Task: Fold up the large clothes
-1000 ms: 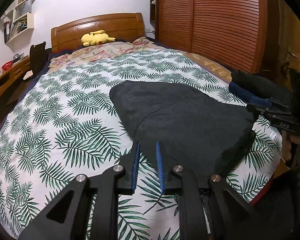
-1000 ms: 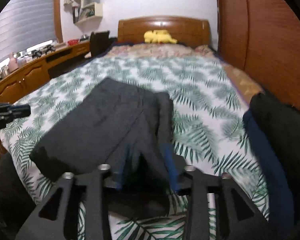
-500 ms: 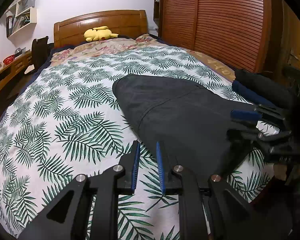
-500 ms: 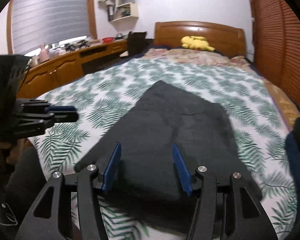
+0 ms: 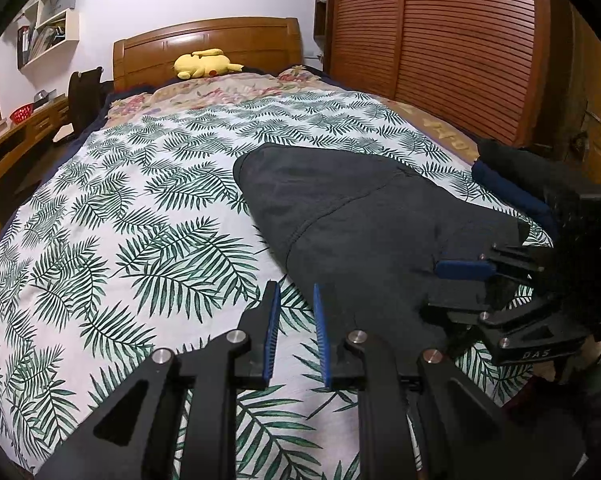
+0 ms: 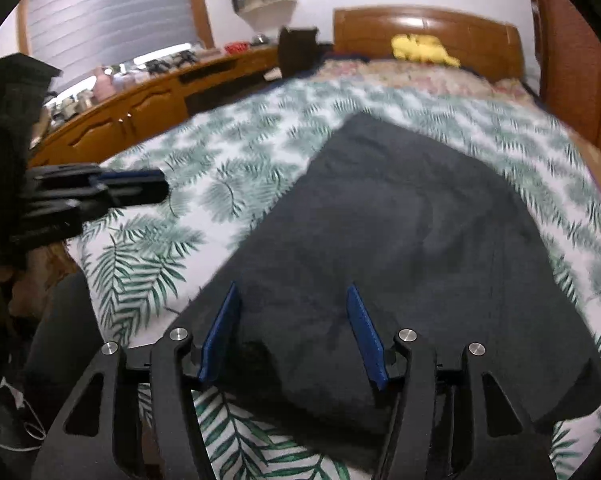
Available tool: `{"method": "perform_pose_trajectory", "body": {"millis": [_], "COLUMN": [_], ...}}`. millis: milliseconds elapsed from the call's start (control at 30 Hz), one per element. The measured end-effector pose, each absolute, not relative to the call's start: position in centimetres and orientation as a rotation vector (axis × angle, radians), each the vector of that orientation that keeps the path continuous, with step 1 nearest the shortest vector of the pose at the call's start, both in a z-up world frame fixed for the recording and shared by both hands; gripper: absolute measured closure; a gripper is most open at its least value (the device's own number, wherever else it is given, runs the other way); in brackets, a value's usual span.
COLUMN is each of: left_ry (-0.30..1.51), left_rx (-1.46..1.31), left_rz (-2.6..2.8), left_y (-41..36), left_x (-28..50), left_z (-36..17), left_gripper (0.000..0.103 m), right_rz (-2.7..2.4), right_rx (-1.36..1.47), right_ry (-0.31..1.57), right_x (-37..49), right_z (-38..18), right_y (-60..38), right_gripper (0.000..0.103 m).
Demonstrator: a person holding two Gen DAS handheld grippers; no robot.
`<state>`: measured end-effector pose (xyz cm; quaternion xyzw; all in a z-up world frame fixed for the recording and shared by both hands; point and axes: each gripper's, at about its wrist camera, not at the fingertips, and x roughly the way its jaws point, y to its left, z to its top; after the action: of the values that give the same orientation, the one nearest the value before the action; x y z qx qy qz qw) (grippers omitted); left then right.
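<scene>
A dark grey garment (image 5: 360,216) lies folded flat on the leaf-print bedspread (image 5: 140,208). In the left wrist view my left gripper (image 5: 295,286) hovers over the bedspread just left of the garment's near edge, its blue pads a narrow gap apart with nothing between them. My right gripper (image 6: 292,288) stands open over the near edge of the garment (image 6: 400,240), with cloth lying below and between the pads, which do not press on it. From the left wrist view the right gripper (image 5: 448,288) reaches in sideways over the garment's near right corner.
A pile of dark folded clothes (image 5: 512,176) sits at the bed's right edge. A yellow plush toy (image 5: 204,64) lies by the wooden headboard (image 5: 208,40). A slatted wardrobe (image 5: 440,40) runs along the right; a wooden desk (image 6: 140,112) and a dark chair (image 5: 82,100) stand to the left.
My right gripper let go of the fold of garment it held, widened, and swung left and down over the near edge. The garment now lies flat. The left gripper stayed put.
</scene>
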<state>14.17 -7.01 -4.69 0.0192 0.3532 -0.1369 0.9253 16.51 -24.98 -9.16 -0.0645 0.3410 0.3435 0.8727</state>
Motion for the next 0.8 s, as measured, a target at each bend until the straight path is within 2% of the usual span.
{"method": "perform_pose_trajectory", "body": {"millis": [433,800], "left_ry": [0.737,0.745], "left_rx": [0.034,0.047], "left_rz": [-0.285,-0.303], "left_y": [-6.6,-6.2], "left_x": [16.8,21.7], "left_z": [-5.9,-6.7], "left_gripper": [0.088,0.088], "right_rz": [0.615,0.398], "right_rx": [-0.080,-0.097], "right_ry": [0.645,0.657], "right_x": [14.3,16.4], "right_z": [-8.0,-7.6], "right_y": [-28.7,-34.6], "right_gripper": [0.046,0.044]}}
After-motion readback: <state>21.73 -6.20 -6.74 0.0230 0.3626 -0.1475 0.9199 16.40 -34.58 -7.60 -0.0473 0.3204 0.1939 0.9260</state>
